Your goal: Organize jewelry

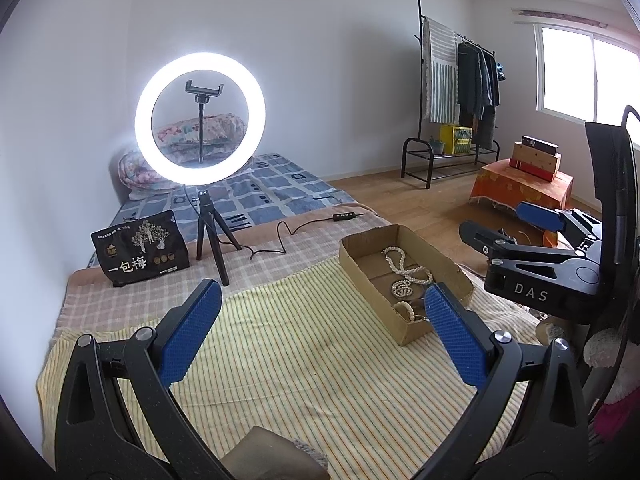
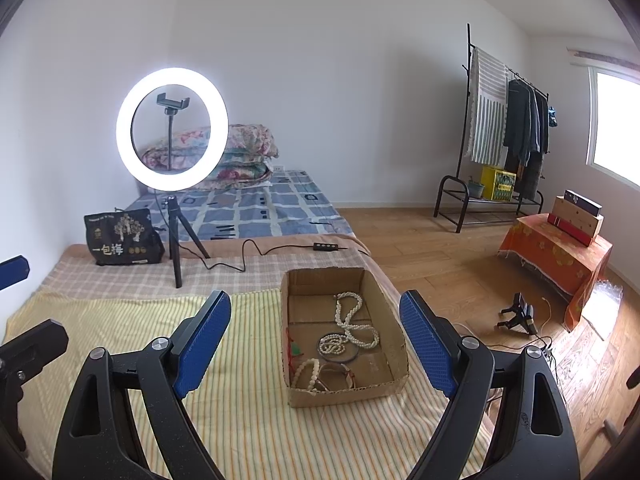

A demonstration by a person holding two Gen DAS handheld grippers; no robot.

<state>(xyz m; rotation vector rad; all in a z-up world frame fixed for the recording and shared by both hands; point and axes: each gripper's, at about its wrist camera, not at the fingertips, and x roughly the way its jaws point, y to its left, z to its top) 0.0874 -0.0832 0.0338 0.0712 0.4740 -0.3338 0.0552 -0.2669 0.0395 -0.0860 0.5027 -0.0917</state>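
All the jewelry in view lies inside the shallow cardboard box [image 2: 344, 336] on the striped yellow cloth [image 2: 248, 412]. A long pearl necklace [image 2: 354, 320] snakes from the far half toward the middle; a smaller bead strand sits coiled inside a metal bangle [image 2: 338, 347]; a beaded bracelet [image 2: 306, 372] and a red cord with a green pendant [image 2: 295, 348] lie at the near left corner.

No pieces show on the cloth outside the box, which fits either jewelry gathered in or pieces waiting to be sorted out; the pictures do not settle which.

The right gripper [image 2: 316, 340] hovers near the box, jaws spread wide, holding nothing. The left gripper [image 1: 322, 332] hangs to the left, equally wide and empty.

Any grasp here would go best on one strand alone, clear of the overlapping pearls, since they could snag.
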